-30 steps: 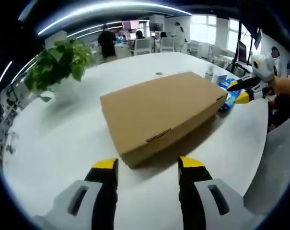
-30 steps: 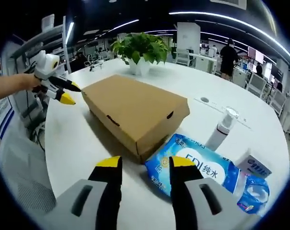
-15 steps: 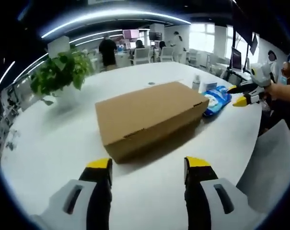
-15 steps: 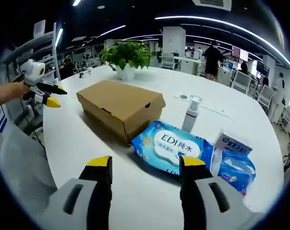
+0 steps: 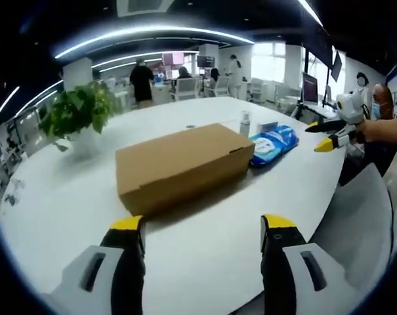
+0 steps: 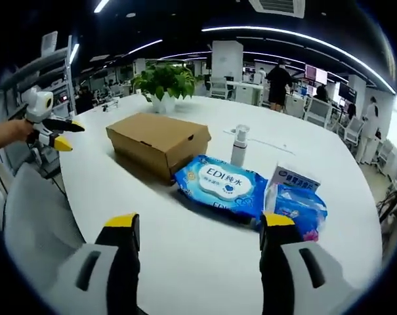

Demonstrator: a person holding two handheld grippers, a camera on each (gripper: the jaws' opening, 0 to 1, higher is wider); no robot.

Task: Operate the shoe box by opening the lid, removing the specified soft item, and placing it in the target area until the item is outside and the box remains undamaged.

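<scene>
A plain brown cardboard shoe box [image 5: 180, 165] lies with its lid down on the round white table [image 5: 60, 216]; it also shows in the right gripper view as the shoe box [image 6: 157, 140]. My left gripper [image 5: 203, 226] stands open well short of the box, nothing between its yellow-tipped jaws. My right gripper [image 6: 198, 223] is open too, back from a blue wet-wipes pack [image 6: 222, 185]. The right gripper [image 5: 329, 135] appears at the right of the left gripper view, and the left gripper [image 6: 52, 134] at the left of the right gripper view.
A potted green plant [image 5: 77, 111] stands at the far side, plant [image 6: 161, 82]. A white pump bottle [image 6: 239, 146], a small white carton [image 6: 294, 178] and a blue tissue pack [image 6: 299, 207] lie by the wipes. Grey chair backs [image 5: 355, 216] sit at the table edge. People stand far behind.
Both grippers have drawn back from the box, which now looks smaller and farther in both views. The box and the other things on the table have stayed put. Both grippers stay open.
</scene>
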